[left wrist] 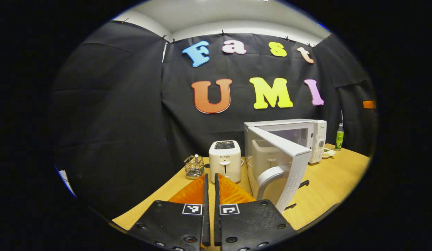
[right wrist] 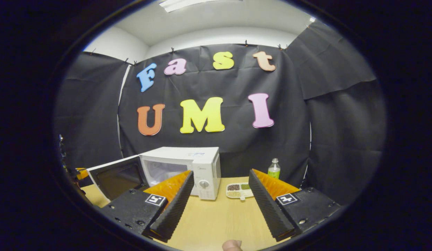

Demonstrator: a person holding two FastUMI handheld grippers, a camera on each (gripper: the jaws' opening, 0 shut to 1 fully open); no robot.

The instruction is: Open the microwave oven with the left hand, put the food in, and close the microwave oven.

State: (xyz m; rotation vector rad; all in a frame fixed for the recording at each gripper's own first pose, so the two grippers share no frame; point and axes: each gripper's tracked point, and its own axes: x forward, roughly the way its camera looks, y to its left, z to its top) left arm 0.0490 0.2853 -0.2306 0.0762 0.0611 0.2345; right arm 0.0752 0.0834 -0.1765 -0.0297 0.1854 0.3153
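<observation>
In the left gripper view the white microwave (left wrist: pixel 315 134) stands on the wooden table (left wrist: pixel 327 181) with its door (left wrist: pixel 289 164) swung wide open toward me. The curved door handle (left wrist: pixel 268 177) faces me. My left gripper (left wrist: pixel 209 179) is shut with nothing in it, low and just left of the door, apart from the handle. The right gripper view has the microwave (right wrist: pixel 202 164) at centre left, its door (right wrist: pixel 118 177) open to the left. A small divided tray of food (right wrist: pixel 239 190) lies on the table right of it. My right gripper (right wrist: pixel 221 172) is open and empty, well short of the tray.
A white toaster (left wrist: pixel 225 164) and a wire basket (left wrist: pixel 194 166) stand left of the microwave. A green bottle (right wrist: pixel 274 169) stands behind the food tray, near the black wall. A person's fingertip (right wrist: pixel 231 245) shows at the bottom edge. Bare table (right wrist: pixel 219 219) lies before my right gripper.
</observation>
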